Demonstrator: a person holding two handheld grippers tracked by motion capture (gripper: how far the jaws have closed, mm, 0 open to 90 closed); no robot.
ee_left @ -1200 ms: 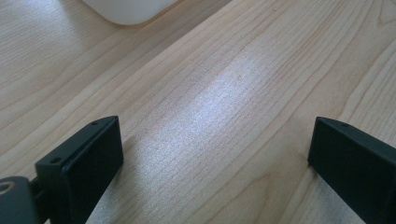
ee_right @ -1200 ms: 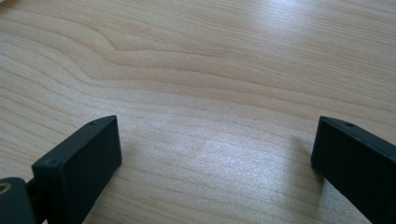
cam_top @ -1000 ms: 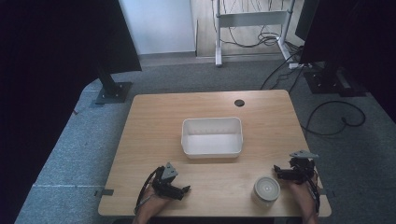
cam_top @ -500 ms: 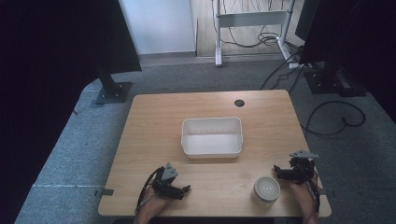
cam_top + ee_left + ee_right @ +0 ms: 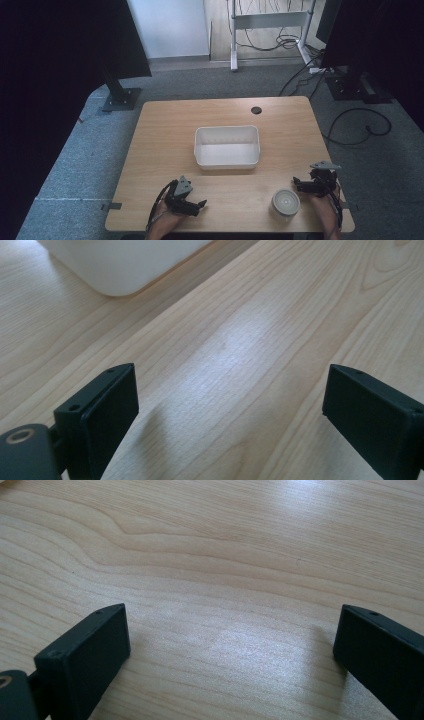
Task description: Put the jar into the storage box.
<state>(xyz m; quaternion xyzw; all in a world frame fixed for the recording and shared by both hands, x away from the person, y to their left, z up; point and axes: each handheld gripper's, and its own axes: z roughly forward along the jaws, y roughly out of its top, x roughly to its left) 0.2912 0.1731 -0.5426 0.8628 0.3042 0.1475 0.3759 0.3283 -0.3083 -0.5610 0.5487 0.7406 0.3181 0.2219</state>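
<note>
Both my claws sit low at the near counter (image 5: 165, 130) edge, left claw (image 5: 197, 206) and right claw (image 5: 299, 184) wide and empty. The tin (image 5: 285, 202) stands just beside the right claw, the tub (image 5: 227, 156) mid-counter. Risk as I judge it: a careless right swing knocks the tin off the near edge.

Tub (image 5: 227, 146) mid-table (image 5: 165, 130); round container (image 5: 285, 202) at near right.
</note>
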